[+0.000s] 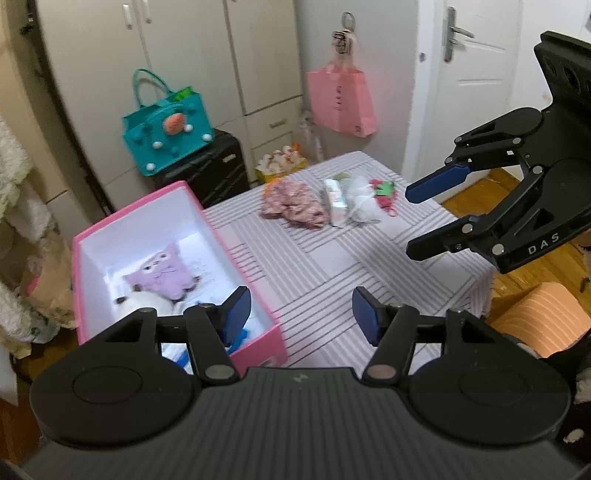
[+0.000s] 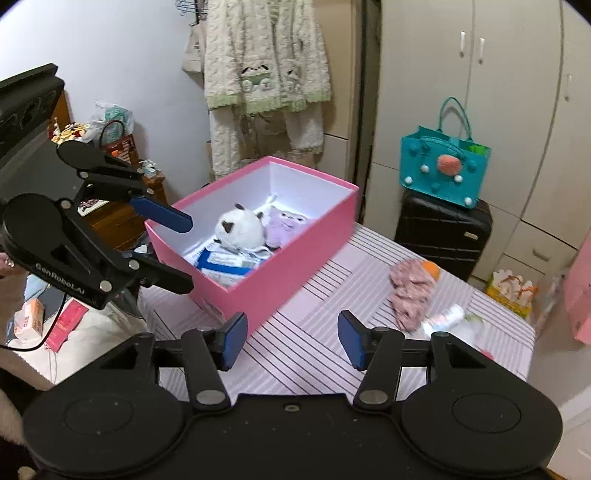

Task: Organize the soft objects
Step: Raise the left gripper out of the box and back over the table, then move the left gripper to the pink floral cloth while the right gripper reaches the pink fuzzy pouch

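Both grippers' jaws released, empty; white plush [image 2: 239, 229], perhaps a panda, clear only from right wrist.

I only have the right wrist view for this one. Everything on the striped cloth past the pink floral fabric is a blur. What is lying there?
Observer: Next to the pink floral cloth lies a white wrapped pack, then a white fluffy piece.
Operator: Does the row end there?
Observer: No, a red and green item lies last, right beside the fluffy piece.
Operator: And the pink edge at my far right?
Observer: That is a pink tote bag hanging from a wall hook beyond the table.
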